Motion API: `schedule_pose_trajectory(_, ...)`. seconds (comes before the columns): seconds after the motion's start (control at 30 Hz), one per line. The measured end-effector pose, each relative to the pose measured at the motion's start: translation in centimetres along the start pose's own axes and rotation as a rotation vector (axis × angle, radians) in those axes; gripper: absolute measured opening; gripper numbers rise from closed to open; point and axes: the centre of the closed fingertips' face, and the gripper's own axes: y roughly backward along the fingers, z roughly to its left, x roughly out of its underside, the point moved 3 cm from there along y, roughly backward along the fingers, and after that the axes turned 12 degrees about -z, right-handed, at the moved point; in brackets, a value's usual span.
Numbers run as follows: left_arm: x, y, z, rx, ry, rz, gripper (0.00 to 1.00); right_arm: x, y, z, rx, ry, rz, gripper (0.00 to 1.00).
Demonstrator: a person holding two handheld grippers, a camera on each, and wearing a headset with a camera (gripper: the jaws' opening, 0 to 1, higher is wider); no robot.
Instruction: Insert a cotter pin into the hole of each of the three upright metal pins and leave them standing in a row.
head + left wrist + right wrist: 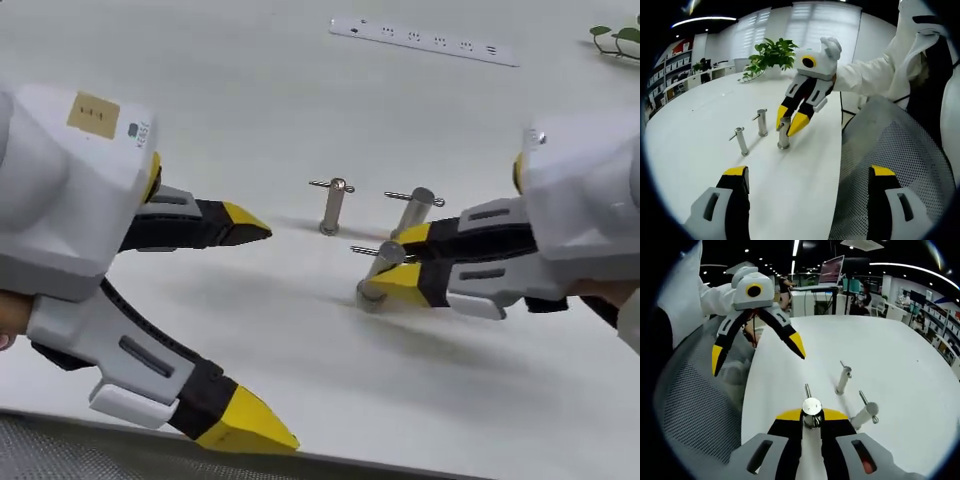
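The white table ends in a near edge low in the head view, with a mesh chair just below it at near left. The left gripper hangs at that edge, jaws spread wide and holding nothing, one tip over the rim. Bare tabletop lies between it and the pins.

To the right, the right gripper is pinched on the nearest metal pin, which stands on the table with a cotter pin through its head. Just beyond stand two other metal pins, apart from each other, each with what looks like a thin pin through its top. They are close behind the right gripper's tips. Behind them the table runs open to a power strip and, at far right, a plant.
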Motion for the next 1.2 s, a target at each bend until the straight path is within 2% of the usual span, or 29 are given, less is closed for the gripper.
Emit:
schedule_pose_trajectory(0.2,0.2,-0.1,0.0,-0.005,0.004,0.013,0.99,1.5,3.4,-2.6,0.073,-0.01,0.025,0.07)
schedule_pose_trajectory(0.37,0.4,0.1,0.1,-0.019,0.022,0.024,0.99,2.0,5.0,-4.5,0.118,-0.021,0.014,0.07)
schedule_pose_trajectory(0.4,0.7,0.8,1.4,-0.065,-0.027,0.052,0.98,2.1,5.2,-4.7,0.122,-0.022,0.012,0.07)
schedule_pose_trajectory(0.53,0.6,0.6,1.4,-0.078,-0.018,0.051,0.99,2.3,5.4,-5.7,0.13,-0.018,0.004,0.07)
schedule_pose_trajectory(0.63,0.7,0.4,0.9,-0.075,-0.008,0.049,0.99,2.5,5.2,-6.1,0.127,-0.033,-0.003,0.07)
schedule_pose_trajectory(0.77,0.7,0.1,0.1,-0.068,-0.002,0.064,0.99,3.2,4.9,-6.5,0.101,-0.034,0.016,0.07)
schedule_pose_trajectory(0.87,0.5,0.0,0.0,-0.066,0.009,0.051,0.99,3.4,4.8,-6.4,0.09,-0.024,0.03,0.08)
schedule_pose_trajectory(0.9,0.3,-0.4,-0.1,-0.077,0.0,0.051,0.99,3.4,4.7,-6.4,0.088,-0.026,0.032,0.08)
schedule_pose_trajectory(0.97,-0.5,-2.1,-1.0,-0.085,0.007,0.06,0.99,3.5,4.5,-6.3,0.078,-0.03,0.035,0.08)
schedule_pose_trajectory(1.0,-0.5,-1.5,-0.7,-0.077,0.023,0.036,0.99,3.5,4.5,-6.2,0.075,-0.028,0.037,0.08)
schedule_pose_trajectory(1.07,-0.5,-1.1,-0.6,-0.074,0.025,0.028,0.99,3.9,4.5,-6.7,0.076,-0.025,0.04,0.08)
schedule_pose_trajectory(1.2,0.0,-0.2,-0.2,-0.07,0.031,0.035,0.99,4.1,4.6,-6.7,0.078,-0.034,0.033,0.08)
